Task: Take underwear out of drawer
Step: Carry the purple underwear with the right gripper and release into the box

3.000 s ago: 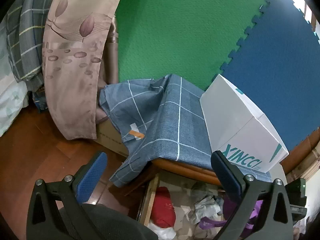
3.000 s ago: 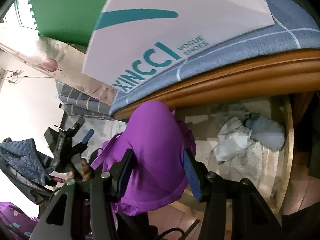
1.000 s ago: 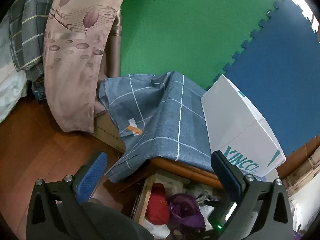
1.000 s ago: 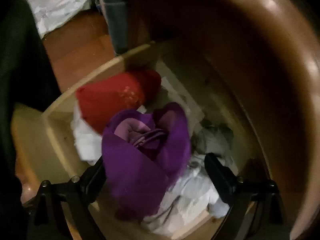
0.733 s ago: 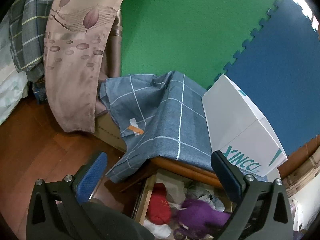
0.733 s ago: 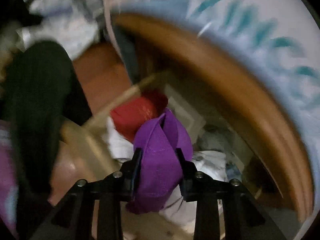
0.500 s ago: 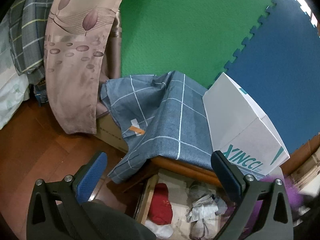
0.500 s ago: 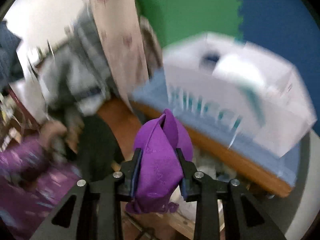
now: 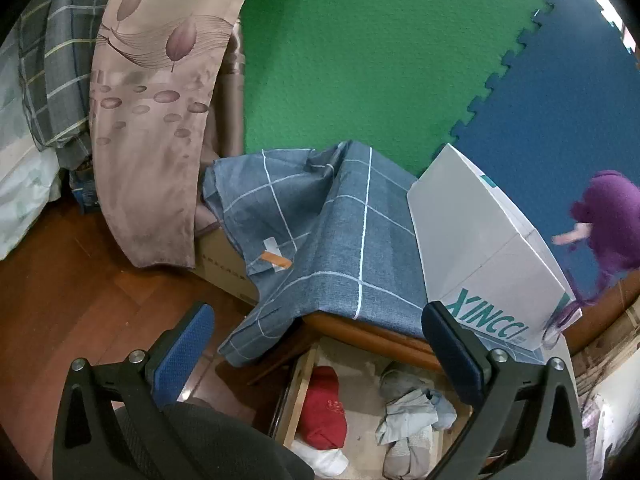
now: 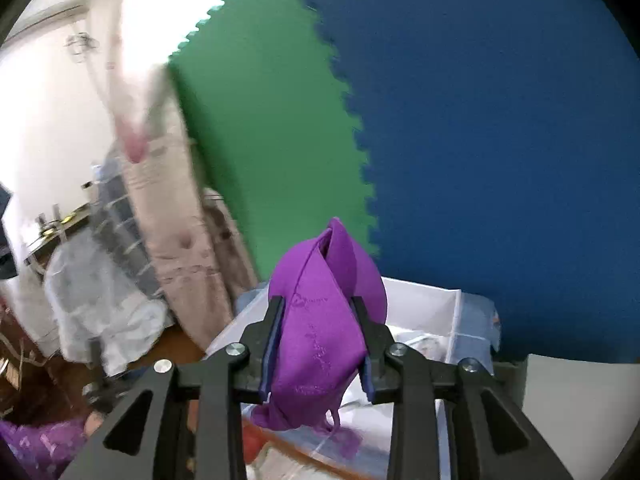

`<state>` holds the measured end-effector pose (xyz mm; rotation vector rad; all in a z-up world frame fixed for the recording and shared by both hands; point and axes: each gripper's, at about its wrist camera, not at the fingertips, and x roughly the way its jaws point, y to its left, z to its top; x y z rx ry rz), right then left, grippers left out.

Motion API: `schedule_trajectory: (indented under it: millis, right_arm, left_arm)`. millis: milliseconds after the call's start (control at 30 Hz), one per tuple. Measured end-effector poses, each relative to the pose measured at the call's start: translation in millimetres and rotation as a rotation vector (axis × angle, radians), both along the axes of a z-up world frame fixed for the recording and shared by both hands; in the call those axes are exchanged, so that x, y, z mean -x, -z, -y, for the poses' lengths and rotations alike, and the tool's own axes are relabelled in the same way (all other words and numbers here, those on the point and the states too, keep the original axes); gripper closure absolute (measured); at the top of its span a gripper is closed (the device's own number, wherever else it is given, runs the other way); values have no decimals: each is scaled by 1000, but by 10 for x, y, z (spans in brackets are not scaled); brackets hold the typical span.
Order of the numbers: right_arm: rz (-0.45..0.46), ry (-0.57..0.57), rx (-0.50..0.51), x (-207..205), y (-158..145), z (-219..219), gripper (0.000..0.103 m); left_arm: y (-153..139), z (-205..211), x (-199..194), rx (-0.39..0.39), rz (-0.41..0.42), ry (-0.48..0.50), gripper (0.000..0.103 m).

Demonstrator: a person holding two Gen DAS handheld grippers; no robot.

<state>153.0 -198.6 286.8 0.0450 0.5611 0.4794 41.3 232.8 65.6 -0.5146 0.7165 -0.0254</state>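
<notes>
Your right gripper (image 10: 318, 346) is raised level, its 2 fingers pinching the purple underwear (image 10: 320, 332), which stands folded with its long axis upright, peak up, straps dangling below. Your left gripper (image 9: 316, 344) tilts down, fingers spread wide on nothing, over the open drawer (image 9: 298, 384). Beyond sits the white shoe box (image 9: 480, 248).

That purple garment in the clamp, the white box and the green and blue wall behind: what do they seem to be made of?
Purple garment: soft, smooth knit fabric, probably synthetic; it folds and droops between the right gripper's jaws, with a faint printed pattern. White box: matte cardboard, by its crisp folded edges and printed lettering. Wall panels: likely foam mats, with a grainy matte surface and interlocking puzzle-tooth seams.
</notes>
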Motion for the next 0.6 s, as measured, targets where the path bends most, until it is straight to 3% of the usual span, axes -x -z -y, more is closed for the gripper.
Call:
schedule_trajectory:
  millis: [167,333,433,500,600]
  right_arm:
    - [-66,112,95,-678,477,62,71]
    - [-133,160,230,-995,965,-26,71]
    - [-148,166,315,-1049,1201,-153,58]
    - [-151,159,329,-1007,1267,-208,44]
    - [-83,162,285,-741,1146,-160,42]
  left_arm:
    - [-9,10,0,-9,0,7,1]
    - [-13,27,-19,-11,-3,10,1]
    - [-16,29,-28,-13,-7,12,1]
    - [-19,40,-33,-20,-10,13,0]
    - [-25,64,-37,-35,-12,19,1]
